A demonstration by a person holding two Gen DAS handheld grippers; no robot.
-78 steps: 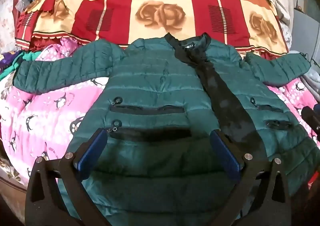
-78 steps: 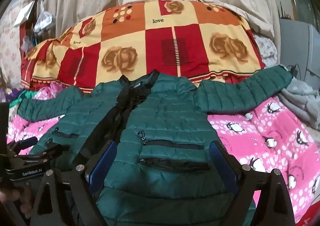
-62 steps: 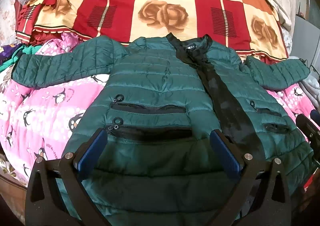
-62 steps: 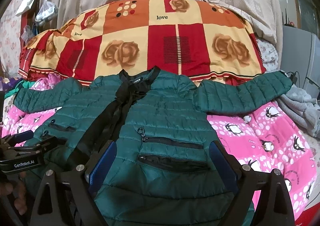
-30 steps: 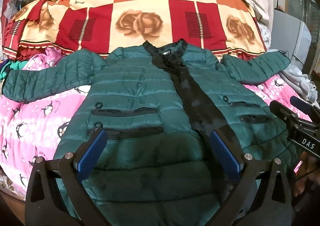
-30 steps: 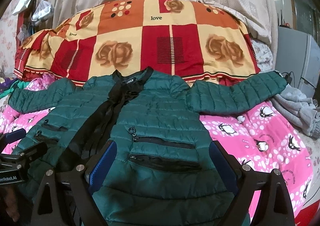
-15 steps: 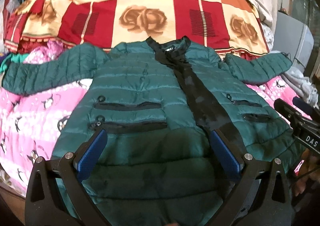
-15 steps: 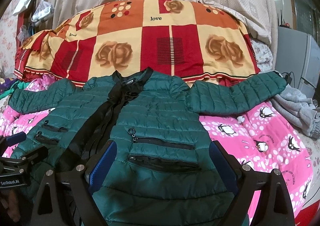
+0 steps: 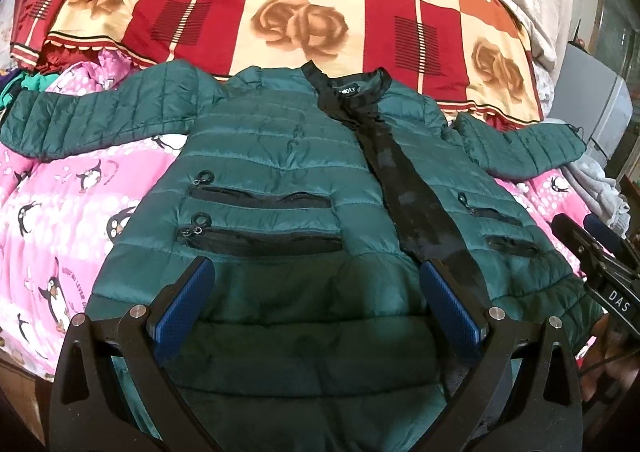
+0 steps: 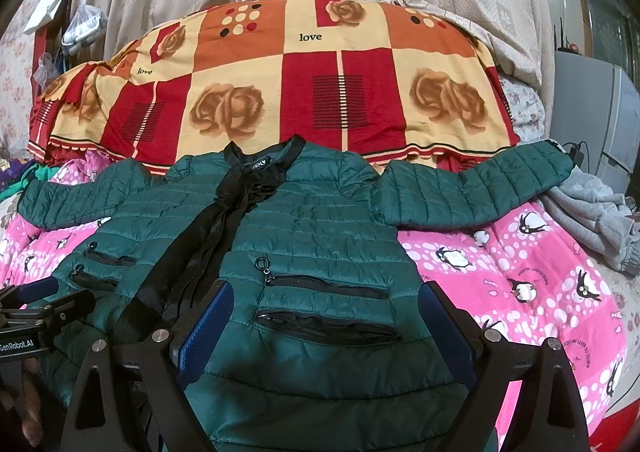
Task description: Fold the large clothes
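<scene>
Since the earlier pictures: left gripper (image 9: 318,302) a bit nearer to the jacket (image 9: 280,156) and turned a little, so more of the hem side fills the view; right gripper (image 10: 324,322) about where it was. Jacket itself not moved.

Now: jacket flat and face up on the pink blanket (image 10: 520,264), collar (image 10: 260,156) away by the red and yellow quilt (image 10: 312,84), hem close by the grippers. Long axis from hem to collar, straight ahead of both jaws. Sleeves out to each side, well apart from both grippers. Black front strip (image 9: 412,196) down the middle.

Left gripper over the hem on its own side, jaws wide open, holding nothing. Blue pads (image 9: 182,304) on either side of the lower pocket zone, whether touching the cloth hard to tell. Right gripper over the other half of the hem, jaws wide open too, also empty.

Left sleeve (image 9: 92,116) off to the left, nearer the left gripper. Right sleeve (image 10: 472,188) off to the right, nearer the right gripper. Likely next: out to a sleeve on each side and in across the chest, or a pinch on the hem and up toward the collar. No fold made yet, by the look of it.
</scene>
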